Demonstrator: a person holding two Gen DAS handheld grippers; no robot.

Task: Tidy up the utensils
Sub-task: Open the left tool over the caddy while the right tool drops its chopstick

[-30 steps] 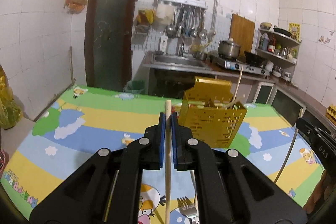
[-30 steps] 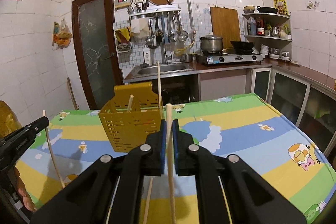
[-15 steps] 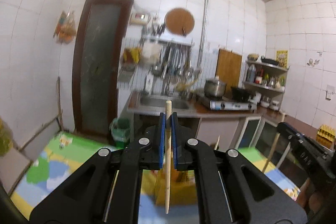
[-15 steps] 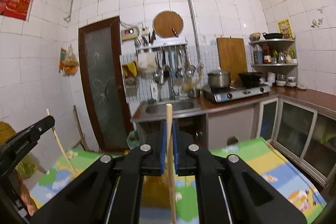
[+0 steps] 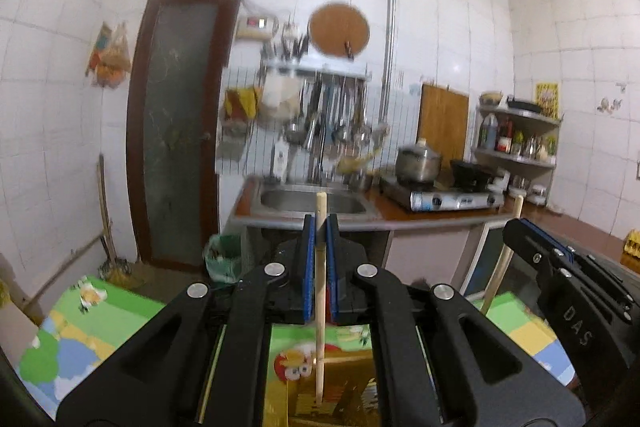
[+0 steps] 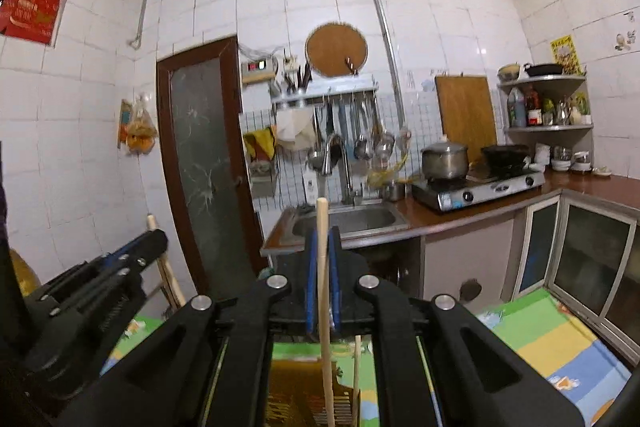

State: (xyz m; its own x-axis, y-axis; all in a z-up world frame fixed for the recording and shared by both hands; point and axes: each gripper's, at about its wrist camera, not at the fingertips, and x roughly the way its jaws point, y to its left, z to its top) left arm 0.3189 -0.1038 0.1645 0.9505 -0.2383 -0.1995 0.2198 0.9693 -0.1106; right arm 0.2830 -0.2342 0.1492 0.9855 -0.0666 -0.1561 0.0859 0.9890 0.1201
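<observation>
Left gripper (image 5: 319,227): blue-padded fingers (image 5: 307,259) pinching a wooden chopstick (image 5: 319,291) held upright at centre frame. Its lower end dips into the yellow slotted utensil holder (image 5: 340,391) at the bottom centre of the left wrist view.

Right gripper (image 6: 322,239): fingers (image 6: 310,287) likewise clamped on a second chopstick (image 6: 325,307), near vertical. Its lower part runs down over the same yellow holder (image 6: 296,395) at bottom centre. A third chopstick (image 6: 356,375) stands in the holder just right of it.

The holder sits on the counter (image 5: 100,323), which is covered by a bright cartoon cloth. Each gripper shows in the other's view: right one (image 5: 516,239) at right edge, left one (image 6: 154,241) at left edge.
</observation>
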